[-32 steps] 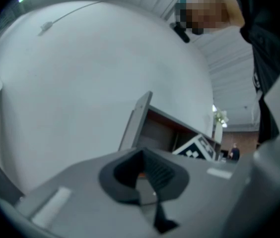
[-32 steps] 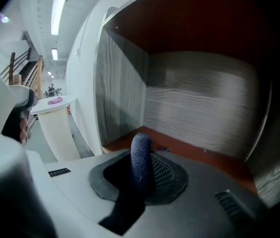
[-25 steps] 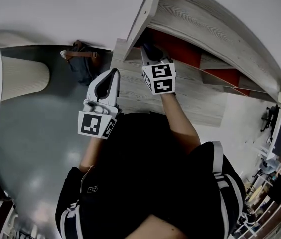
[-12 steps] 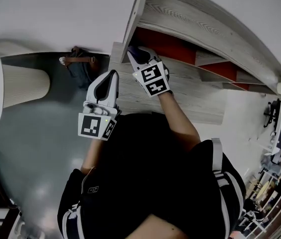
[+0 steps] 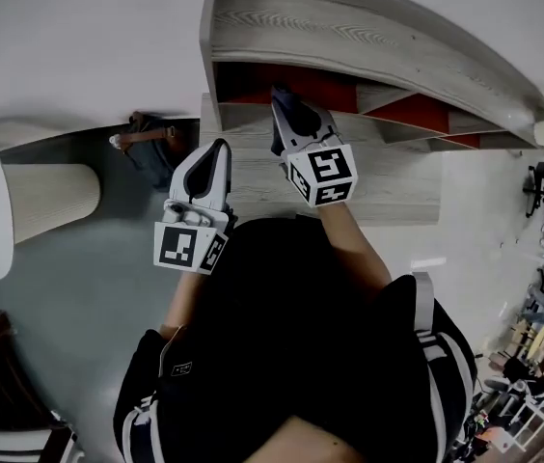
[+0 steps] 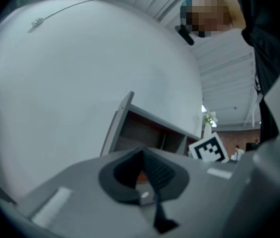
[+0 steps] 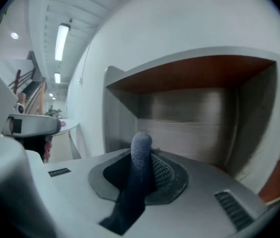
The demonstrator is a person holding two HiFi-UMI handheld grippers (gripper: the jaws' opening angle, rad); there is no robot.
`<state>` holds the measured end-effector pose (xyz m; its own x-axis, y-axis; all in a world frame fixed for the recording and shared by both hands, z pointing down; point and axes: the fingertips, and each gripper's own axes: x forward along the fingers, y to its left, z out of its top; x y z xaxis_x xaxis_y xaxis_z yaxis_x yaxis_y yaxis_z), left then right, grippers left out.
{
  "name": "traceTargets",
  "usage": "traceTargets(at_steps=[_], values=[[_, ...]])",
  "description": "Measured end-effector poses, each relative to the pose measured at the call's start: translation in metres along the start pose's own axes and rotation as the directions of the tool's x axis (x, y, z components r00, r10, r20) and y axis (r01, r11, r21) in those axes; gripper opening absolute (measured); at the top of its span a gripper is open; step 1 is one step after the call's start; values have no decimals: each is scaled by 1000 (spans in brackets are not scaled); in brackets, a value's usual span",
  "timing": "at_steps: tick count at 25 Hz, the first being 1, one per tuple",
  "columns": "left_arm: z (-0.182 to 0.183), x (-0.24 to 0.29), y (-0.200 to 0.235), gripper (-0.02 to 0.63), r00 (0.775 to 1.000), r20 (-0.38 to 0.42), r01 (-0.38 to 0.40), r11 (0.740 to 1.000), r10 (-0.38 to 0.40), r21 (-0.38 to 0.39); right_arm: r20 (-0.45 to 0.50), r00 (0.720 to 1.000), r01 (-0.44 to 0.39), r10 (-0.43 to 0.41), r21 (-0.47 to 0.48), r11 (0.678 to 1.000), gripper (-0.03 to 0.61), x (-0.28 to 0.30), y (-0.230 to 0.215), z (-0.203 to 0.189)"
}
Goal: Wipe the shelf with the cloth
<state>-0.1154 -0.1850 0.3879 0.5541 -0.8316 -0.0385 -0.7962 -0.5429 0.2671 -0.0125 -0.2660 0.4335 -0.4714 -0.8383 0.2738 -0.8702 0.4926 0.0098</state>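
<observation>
- Gripping a dark blue cloth [image 7: 141, 157], the right gripper [image 5: 285, 106] has its fingers clenched on it; the cloth sticks up between them.
- Right gripper points into the leftmost compartment of the wooden shelf [image 5: 388, 177], tips at its opening.
- Left gripper [image 5: 218, 150] hangs just beside the right one, near the shelf's front left corner, fingers clenched together on nothing.
</observation>
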Motion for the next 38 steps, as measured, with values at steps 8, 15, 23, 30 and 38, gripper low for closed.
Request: traceTargets(at_steps=[8,15,23,30,38], values=[[-3,25,-35,5,993,-14,115,993,-115,1,-112,924,371,-366,27,928,54,-46,-115,-28],[-2,36,-46,5,989,-7,145,989,-145,5,-223,888,419,-402,28,908,54,-36,-139,-52],[0,41,-40,5,992,-3,125,992,-125,12,-358,861,336,-362,-135,932,54,-9,-132,-70],[-1,48,-37,5,991,-2,131,991,-131,4,-415,850,271,-324,-183,945,54,7,-128,-70],[-3,47,-37,5,990,-3,139,990,-139,-6,-430,853,232,-296,-196,953,54,31,-120,-62]])
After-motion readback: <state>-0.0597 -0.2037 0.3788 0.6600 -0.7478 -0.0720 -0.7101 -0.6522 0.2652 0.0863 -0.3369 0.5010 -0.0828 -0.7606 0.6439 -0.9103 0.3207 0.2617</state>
